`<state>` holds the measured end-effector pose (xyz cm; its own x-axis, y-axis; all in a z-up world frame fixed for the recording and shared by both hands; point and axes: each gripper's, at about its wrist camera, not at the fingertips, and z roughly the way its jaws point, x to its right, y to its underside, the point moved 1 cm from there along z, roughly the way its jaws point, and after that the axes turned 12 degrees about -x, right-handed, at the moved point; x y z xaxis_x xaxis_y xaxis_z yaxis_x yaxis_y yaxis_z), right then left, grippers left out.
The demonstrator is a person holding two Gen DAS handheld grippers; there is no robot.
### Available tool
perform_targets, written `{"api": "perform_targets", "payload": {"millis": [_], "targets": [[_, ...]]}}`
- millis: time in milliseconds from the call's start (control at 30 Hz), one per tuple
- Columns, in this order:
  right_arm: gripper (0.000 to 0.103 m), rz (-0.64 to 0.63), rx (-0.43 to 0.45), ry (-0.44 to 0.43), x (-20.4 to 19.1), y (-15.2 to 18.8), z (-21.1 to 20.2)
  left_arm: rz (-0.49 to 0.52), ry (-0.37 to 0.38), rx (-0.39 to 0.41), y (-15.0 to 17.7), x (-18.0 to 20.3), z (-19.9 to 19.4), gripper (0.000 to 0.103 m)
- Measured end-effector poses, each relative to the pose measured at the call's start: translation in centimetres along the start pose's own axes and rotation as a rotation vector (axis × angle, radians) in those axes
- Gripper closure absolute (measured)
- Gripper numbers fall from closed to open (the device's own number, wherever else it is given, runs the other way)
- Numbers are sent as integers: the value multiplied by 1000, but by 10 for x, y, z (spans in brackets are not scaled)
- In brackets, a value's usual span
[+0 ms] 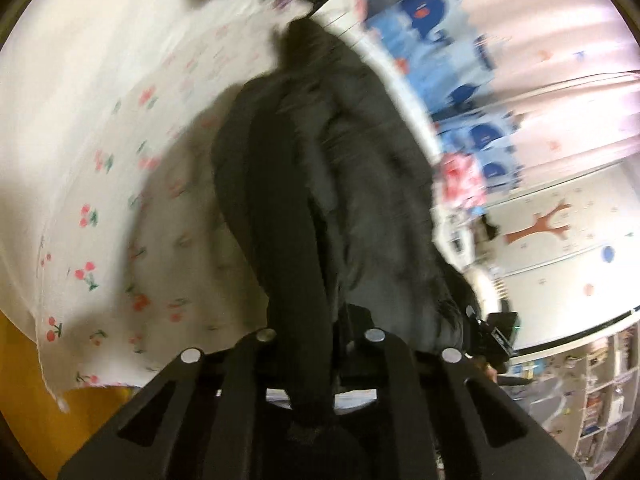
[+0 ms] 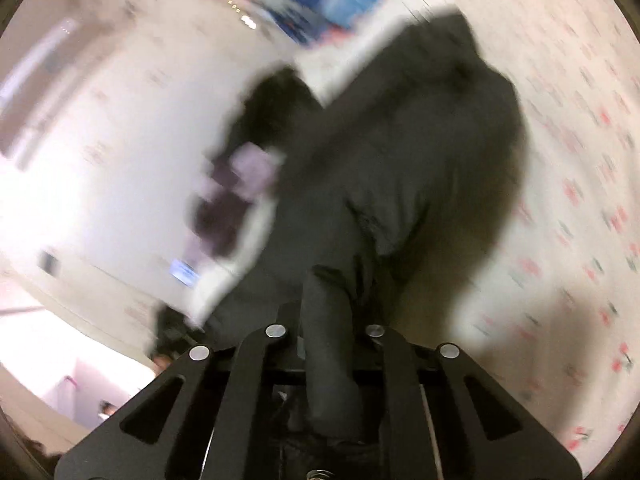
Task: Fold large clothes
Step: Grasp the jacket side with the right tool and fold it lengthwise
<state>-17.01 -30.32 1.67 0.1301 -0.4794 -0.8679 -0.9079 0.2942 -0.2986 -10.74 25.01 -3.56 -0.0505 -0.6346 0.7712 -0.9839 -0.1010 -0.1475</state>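
A large dark grey garment [image 1: 344,168] hangs bunched over a white sheet with a cherry print [image 1: 104,184]. In the left wrist view a thick fold of it runs down between the jaws of my left gripper [image 1: 308,344], which is shut on the cloth; the fabric hides the fingertips. In the right wrist view the same garment [image 2: 420,152] spreads up from my right gripper [image 2: 328,336], also shut on a fold of it. Both views are motion-blurred. The black shape at the garment's right edge [image 1: 494,338] looks like the other gripper.
The cherry-print sheet [image 2: 580,200] covers the surface under the garment. Blue-patterned fabric [image 1: 436,40] and a pink curtain [image 1: 560,60] lie beyond. Shelving [image 1: 604,396] stands at the lower right. A blurred purple sleeve [image 2: 240,184] shows left of the garment.
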Motion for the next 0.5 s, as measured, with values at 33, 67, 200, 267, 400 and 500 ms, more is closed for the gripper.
{"api": "perform_targets", "payload": {"millis": [33, 67, 200, 267, 400, 500], "targets": [[95, -22, 27, -33, -12, -5, -9, 17, 22, 20, 2, 11, -10, 92], [95, -49, 52, -59, -26, -9, -19, 35, 37, 40, 4, 21, -20, 93], [95, -163, 104, -141, -81, -10, -65, 113, 98, 94, 26, 57, -66, 93], [95, -217, 104, -149, -100, 0, -92, 132, 126, 101, 41, 65, -82, 93], [89, -264, 41, -80, -98, 36, -123, 196, 111, -7, 83, 54, -93, 87], [45, -159, -85, 21, -46, 73, -120, 191, -10, -196, 112, 12, -62, 47]]}}
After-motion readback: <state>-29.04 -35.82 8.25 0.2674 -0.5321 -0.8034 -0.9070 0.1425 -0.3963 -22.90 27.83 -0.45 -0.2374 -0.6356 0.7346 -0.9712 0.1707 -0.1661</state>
